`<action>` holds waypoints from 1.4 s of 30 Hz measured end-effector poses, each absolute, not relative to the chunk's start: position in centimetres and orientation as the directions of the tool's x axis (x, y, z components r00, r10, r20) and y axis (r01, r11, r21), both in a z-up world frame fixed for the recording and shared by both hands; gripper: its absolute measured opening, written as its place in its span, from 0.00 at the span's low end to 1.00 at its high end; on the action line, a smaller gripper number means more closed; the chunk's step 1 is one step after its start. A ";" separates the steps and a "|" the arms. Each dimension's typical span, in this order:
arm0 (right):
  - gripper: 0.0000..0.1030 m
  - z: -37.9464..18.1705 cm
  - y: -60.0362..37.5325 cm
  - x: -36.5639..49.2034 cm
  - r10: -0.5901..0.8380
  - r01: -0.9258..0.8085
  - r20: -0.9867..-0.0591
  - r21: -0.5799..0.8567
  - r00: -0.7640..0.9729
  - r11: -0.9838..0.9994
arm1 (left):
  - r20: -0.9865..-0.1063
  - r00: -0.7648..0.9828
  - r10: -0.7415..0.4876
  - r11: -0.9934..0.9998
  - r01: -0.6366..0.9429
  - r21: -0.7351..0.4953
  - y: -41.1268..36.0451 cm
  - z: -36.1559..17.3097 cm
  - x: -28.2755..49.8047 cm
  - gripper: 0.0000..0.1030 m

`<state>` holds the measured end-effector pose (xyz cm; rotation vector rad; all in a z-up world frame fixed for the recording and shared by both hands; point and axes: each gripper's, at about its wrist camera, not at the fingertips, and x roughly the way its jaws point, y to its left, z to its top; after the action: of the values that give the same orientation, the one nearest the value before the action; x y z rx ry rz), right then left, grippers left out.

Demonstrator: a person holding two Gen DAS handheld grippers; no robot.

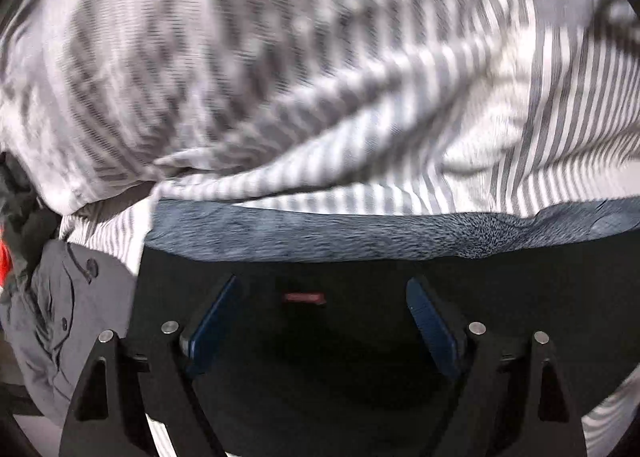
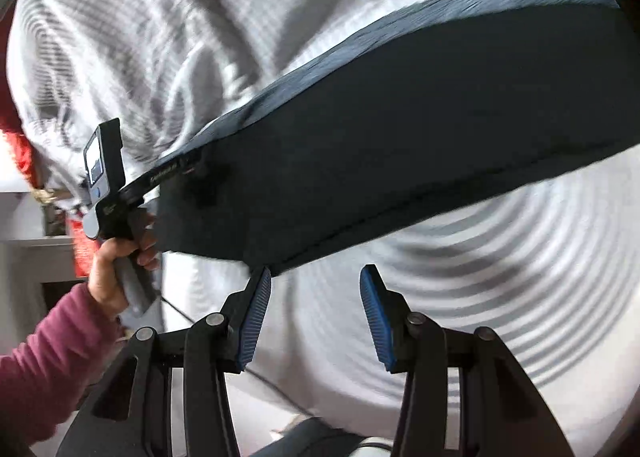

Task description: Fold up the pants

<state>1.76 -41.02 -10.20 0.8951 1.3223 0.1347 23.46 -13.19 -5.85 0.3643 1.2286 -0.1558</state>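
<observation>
The setting is a home, most likely a bedroom: the work surface is a bed covered with a rumpled grey-and-white striped sheet (image 1: 360,57) that fills most of both views. Loose clothing lies on it, namely dark pants (image 2: 400,129) spread flat and a grey buttoned garment (image 1: 68,317) bunched at the sheet's edge. A white shelf (image 2: 32,241) stands past the bed's edge with red fabric (image 2: 20,153) beside it, too blurred to identify further.
</observation>
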 end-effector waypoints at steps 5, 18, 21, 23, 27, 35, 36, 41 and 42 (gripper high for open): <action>0.49 -12.1 -36.7 2.1 0.628 0.390 -0.726 0.684 0.281 0.617 | -0.958 0.274 0.086 0.929 0.325 0.177 -10.1 -7.9 22.4 0.84; 0.49 -18.2 -31.1 5.6 0.680 0.405 -0.658 0.746 0.324 0.529 | -0.939 0.342 0.021 0.924 0.353 0.149 -7.4 -10.3 21.1 0.99; 0.49 -19.7 -31.1 6.7 0.691 0.440 -0.641 0.754 0.334 0.487 | -0.935 0.355 0.013 0.923 0.356 0.148 -6.6 -11.1 21.2 0.99; 0.34 -20.1 -31.3 6.9 0.711 0.459 -0.608 0.775 0.353 0.434 | -0.936 0.353 0.007 0.923 0.359 0.143 -7.7 -10.4 20.6 0.99; 0.08 -18.1 -32.2 7.7 0.741 0.408 -0.550 0.822 0.384 0.398 | -0.946 0.324 0.018 0.923 0.358 0.140 -7.4 -10.4 21.1 0.99; 0.05 -16.9 -32.2 5.7 0.757 0.362 -0.562 0.817 0.333 0.448 | -0.941 0.337 0.011 0.912 0.383 0.148 -7.3 -10.3 21.5 0.99; 0.05 -17.6 -32.0 4.9 0.757 0.387 -0.572 0.806 0.316 0.447 | -0.941 0.339 0.010 0.912 0.383 0.148 -7.4 -10.3 21.3 0.99; 0.05 -18.0 -30.9 2.5 0.761 0.422 -0.609 0.765 0.226 0.486 | -0.940 0.340 0.015 0.913 0.378 0.151 -7.4 -10.4 21.2 0.99; 0.05 -17.4 -31.2 2.4 0.742 0.420 -0.632 0.749 0.222 0.512 | -0.940 0.341 0.022 0.913 0.376 0.158 -7.5 -10.4 21.1 0.99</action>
<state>2.36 -31.24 -17.43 1.0957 1.4023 0.2989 21.09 -7.52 -10.36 0.3787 1.2086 -0.2370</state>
